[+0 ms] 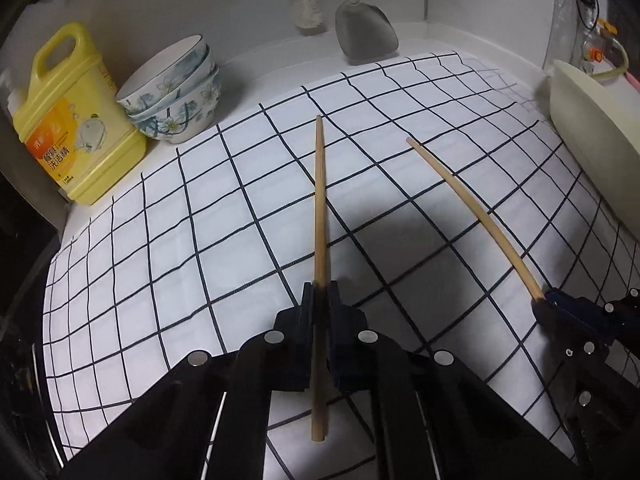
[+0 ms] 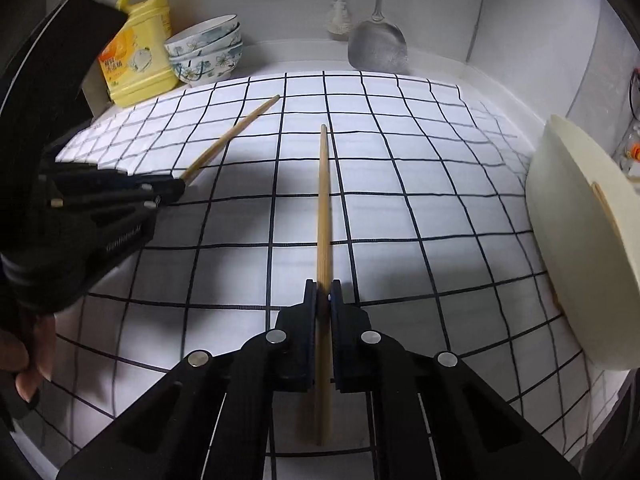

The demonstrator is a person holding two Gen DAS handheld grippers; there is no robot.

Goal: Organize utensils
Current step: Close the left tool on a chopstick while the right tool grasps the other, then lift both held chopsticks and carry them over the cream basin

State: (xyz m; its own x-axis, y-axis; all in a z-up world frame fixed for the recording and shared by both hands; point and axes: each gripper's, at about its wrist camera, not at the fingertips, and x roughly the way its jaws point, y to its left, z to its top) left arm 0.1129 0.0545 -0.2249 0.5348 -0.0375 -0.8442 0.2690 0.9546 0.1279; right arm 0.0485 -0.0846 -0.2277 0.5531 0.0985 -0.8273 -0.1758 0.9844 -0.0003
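Observation:
Each gripper holds one wooden chopstick above the checked cloth point(image 1: 160, 240). My left gripper point(image 1: 320, 292) is shut on a chopstick point(image 1: 319, 200) that points away from me, its tip up over the cloth. In the same view the right gripper point(image 1: 550, 298) at the right edge is shut on the second chopstick point(image 1: 472, 208). The right wrist view shows my right gripper point(image 2: 323, 290) clamped on its chopstick point(image 2: 323, 200), which runs straight ahead. The left gripper point(image 2: 176, 188) enters from the left, closed on its chopstick point(image 2: 232, 136).
A yellow detergent jug point(image 1: 76, 120) and stacked flowered bowls point(image 1: 176, 92) stand at the back left. A metal spatula point(image 1: 364, 28) and a white brush point(image 1: 306, 8) hang on the back wall. A cream bowl point(image 2: 580, 240) sits at the right edge. A hand point(image 2: 24, 352) shows low left.

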